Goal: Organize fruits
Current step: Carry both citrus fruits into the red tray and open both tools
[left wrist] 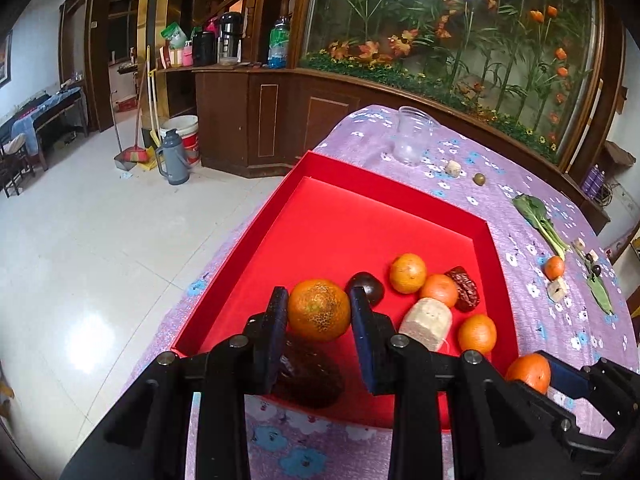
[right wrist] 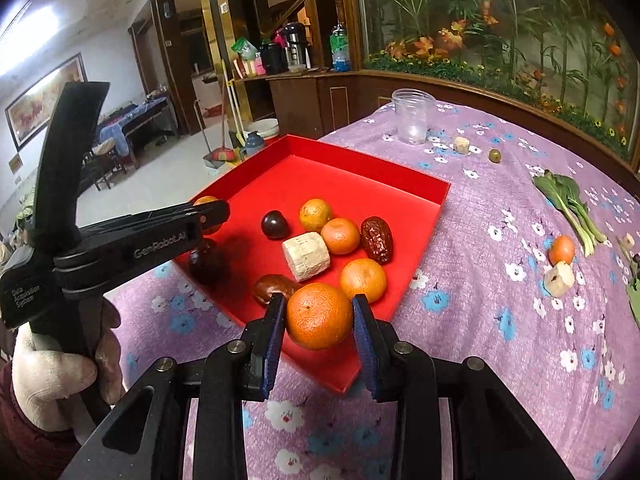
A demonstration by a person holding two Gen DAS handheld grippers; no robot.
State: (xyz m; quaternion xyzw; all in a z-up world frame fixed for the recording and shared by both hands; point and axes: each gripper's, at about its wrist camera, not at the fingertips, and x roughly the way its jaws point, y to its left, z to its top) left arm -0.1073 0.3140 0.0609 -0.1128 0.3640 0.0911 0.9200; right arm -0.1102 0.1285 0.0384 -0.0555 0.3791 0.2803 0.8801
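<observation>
A red tray (left wrist: pixel 400 208) (right wrist: pixel 420 188) lies on the purple flowered tablecloth. It holds several oranges (left wrist: pixel 408 273) (right wrist: pixel 341 235), a dark plum (left wrist: pixel 370 286) (right wrist: pixel 275 224), a red date (left wrist: pixel 464 288) (right wrist: pixel 377 239), a pale cylinder piece (left wrist: pixel 426 323) (right wrist: pixel 306 256) and a brown chestnut-like piece (right wrist: pixel 272 287). My left gripper (left wrist: pixel 319 312) (right wrist: pixel 208 216) is shut on a mottled orange (left wrist: pixel 319 310) above the tray's near part. My right gripper (right wrist: pixel 319 318) (left wrist: pixel 548 372) is shut on a bright orange (right wrist: pixel 319 316) (left wrist: pixel 529 372) over the tray's near corner.
On the cloth to the right lie a small orange (right wrist: pixel 561 249) (left wrist: pixel 554 267), a leafy green (right wrist: pixel 568 200) (left wrist: pixel 538 216), pale cut pieces (right wrist: pixel 559 278), a green olive-like fruit (right wrist: pixel 495 155) and a clear plastic cup (right wrist: pixel 412 120) (left wrist: pixel 412 136). The table edge drops to the tiled floor on the left.
</observation>
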